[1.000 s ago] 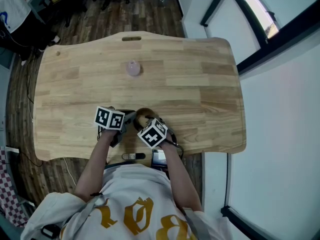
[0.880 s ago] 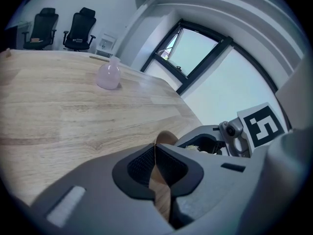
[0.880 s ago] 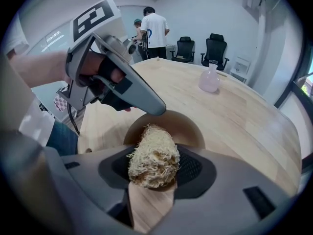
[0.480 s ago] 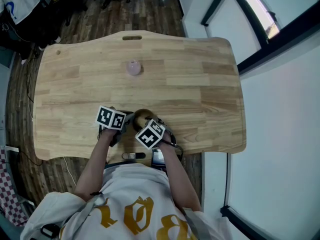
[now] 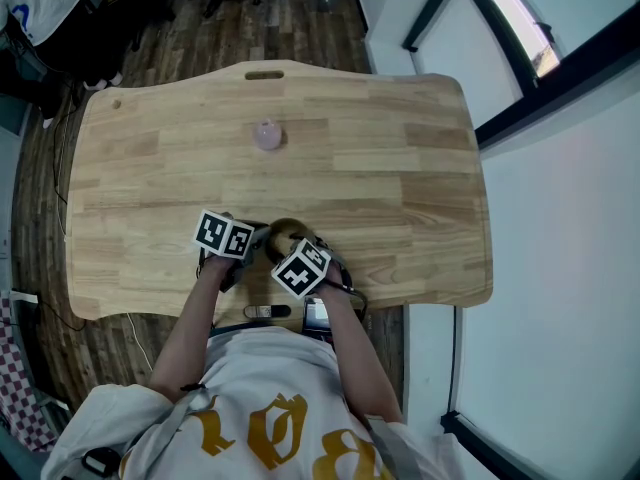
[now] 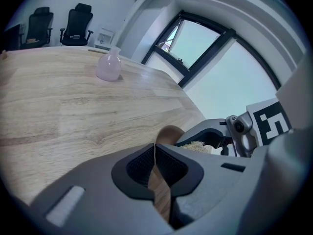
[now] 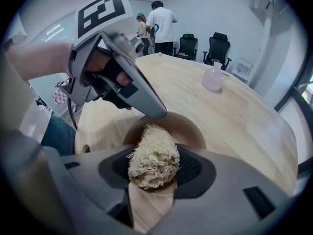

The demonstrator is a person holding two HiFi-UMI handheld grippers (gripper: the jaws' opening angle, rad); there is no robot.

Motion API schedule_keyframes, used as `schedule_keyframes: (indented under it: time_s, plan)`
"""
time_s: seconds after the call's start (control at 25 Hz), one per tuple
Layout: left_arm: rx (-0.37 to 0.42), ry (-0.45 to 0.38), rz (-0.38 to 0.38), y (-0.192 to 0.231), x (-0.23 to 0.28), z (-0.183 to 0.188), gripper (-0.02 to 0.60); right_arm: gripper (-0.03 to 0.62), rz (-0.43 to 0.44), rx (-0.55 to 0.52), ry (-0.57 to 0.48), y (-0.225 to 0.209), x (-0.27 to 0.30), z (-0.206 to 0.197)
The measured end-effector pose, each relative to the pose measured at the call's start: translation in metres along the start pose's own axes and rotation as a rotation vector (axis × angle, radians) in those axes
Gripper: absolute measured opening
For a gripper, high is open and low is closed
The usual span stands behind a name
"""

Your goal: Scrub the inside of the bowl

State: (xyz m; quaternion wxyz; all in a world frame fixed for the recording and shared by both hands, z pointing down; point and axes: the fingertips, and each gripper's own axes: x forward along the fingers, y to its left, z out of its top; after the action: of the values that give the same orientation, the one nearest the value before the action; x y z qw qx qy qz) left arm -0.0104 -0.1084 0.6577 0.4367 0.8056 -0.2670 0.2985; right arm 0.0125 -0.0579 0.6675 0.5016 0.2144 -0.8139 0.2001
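Note:
A small brown wooden bowl (image 5: 286, 232) sits near the table's front edge. My left gripper (image 5: 256, 244) is shut on the bowl's thin rim (image 6: 156, 156), which shows pinched between the black pads (image 6: 139, 166). My right gripper (image 5: 292, 252) is shut on a pale straw-coloured fibre scrubber (image 7: 152, 155), held over the inside of the bowl (image 7: 190, 127). In the right gripper view the left gripper (image 7: 131, 88) reaches the bowl's far rim, with a hand behind it. From the left gripper view, the scrubber (image 6: 196, 146) shows under the right gripper (image 6: 221, 136).
A pale pink vase (image 5: 266, 135) stands alone toward the far side of the wooden table (image 5: 400, 168); it also shows as the vase (image 7: 213, 78). Black office chairs (image 7: 190, 45) and two people (image 7: 160, 17) are beyond the table's far end.
My right gripper has shifted slightly left over the bowl. The left gripper and the bowl have hardly moved.

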Motion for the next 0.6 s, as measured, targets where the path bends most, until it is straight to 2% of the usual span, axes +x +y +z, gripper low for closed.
schedule_keyframes:
  time_s: [0.16,0.4,0.6]
  plan:
    - [0.013,0.016,0.002,-0.0021,0.0028,-0.0026,0.009,0.195,0.003,-0.004,0.0,0.0004,-0.0001,-0.0002]
    - [-0.026,0.009,0.003,0.0002,0.0042,-0.0008,0.011,0.193,0.011,-0.007,-0.001,0.0016,-0.0014,0.0005]
    - [0.108,0.011,0.111,-0.0003,0.0018,0.0046,0.009,0.193,0.041,-0.034,0.011,0.0078,-0.0036,0.0009]
